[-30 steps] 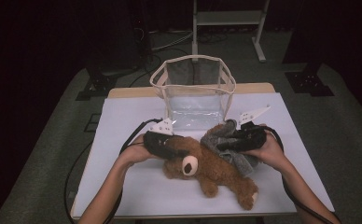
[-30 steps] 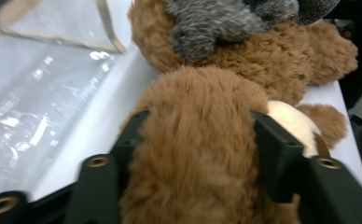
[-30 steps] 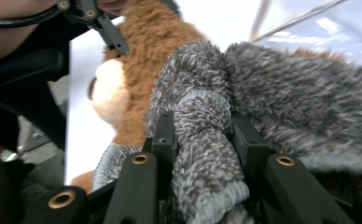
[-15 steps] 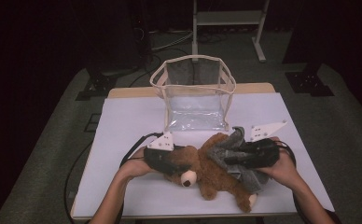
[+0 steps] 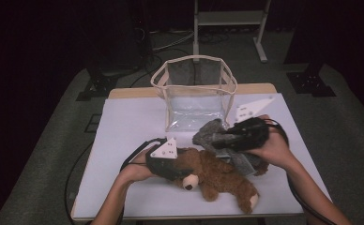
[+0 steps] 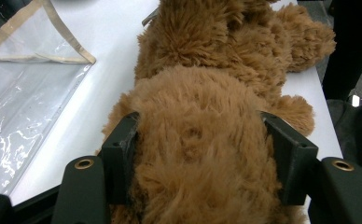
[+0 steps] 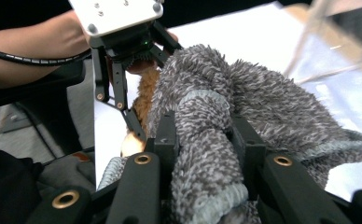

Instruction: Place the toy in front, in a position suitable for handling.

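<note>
A brown teddy bear (image 5: 217, 177) lies on the white table (image 5: 128, 126) near the front edge. My left gripper (image 5: 180, 169) is shut on its head. In the left gripper view both pads (image 6: 121, 149) press into the fur of the bear (image 6: 207, 102). My right gripper (image 5: 217, 139) is shut on a grey fuzzy garment (image 5: 207, 133) and holds it above the bear's body, just in front of the bag. In the right gripper view the garment (image 7: 268, 107) bulges between the jaws of my right gripper (image 7: 207, 135), and the left gripper (image 7: 130, 116) stands beyond it.
A clear plastic bag (image 5: 196, 101) with beige trim stands open at the back middle of the table. Cables trail from both grippers toward the front edge. A metal stand (image 5: 227, 18) is on the floor behind the table.
The right gripper has risen with the grey garment, lifting it off the bear toward the bag. The left gripper and the bear have shifted a little toward the front edge.
</note>
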A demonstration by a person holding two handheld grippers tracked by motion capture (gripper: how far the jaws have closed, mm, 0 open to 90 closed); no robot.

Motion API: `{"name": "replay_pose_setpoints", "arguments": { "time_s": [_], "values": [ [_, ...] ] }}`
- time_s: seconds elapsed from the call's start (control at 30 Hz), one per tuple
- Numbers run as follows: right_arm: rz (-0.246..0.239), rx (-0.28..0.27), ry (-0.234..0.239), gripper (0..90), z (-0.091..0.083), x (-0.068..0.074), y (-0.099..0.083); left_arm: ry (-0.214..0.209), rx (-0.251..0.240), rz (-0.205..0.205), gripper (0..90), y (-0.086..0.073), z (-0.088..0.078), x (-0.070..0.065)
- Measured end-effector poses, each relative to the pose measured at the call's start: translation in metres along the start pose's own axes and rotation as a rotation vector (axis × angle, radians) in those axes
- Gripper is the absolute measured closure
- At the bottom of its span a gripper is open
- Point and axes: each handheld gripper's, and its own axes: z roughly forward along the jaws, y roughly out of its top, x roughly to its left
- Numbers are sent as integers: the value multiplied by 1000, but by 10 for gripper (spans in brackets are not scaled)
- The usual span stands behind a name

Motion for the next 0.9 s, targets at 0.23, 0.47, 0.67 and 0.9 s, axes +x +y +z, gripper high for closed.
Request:
{"name": "replay_pose_setpoints", "arguments": {
  "time_s": [0.23, 0.47, 0.67, 0.9],
  "values": [
    [81, 102, 73, 680, 43, -10, -30, 1, -25, -27, 334, -5, -3, 2],
    [115, 73, 66, 683, 26, -12, -50, 5, -31, -98, 273, -10, -18, 7],
    [61, 99, 73, 682, 32, -5, -21, -13, -98, -134, 444, -24, -13, 12],
    [16, 97, 140, 681, 76, 0, 10, -14, -106, -114, 448, -22, -11, 9]
  ]
}}
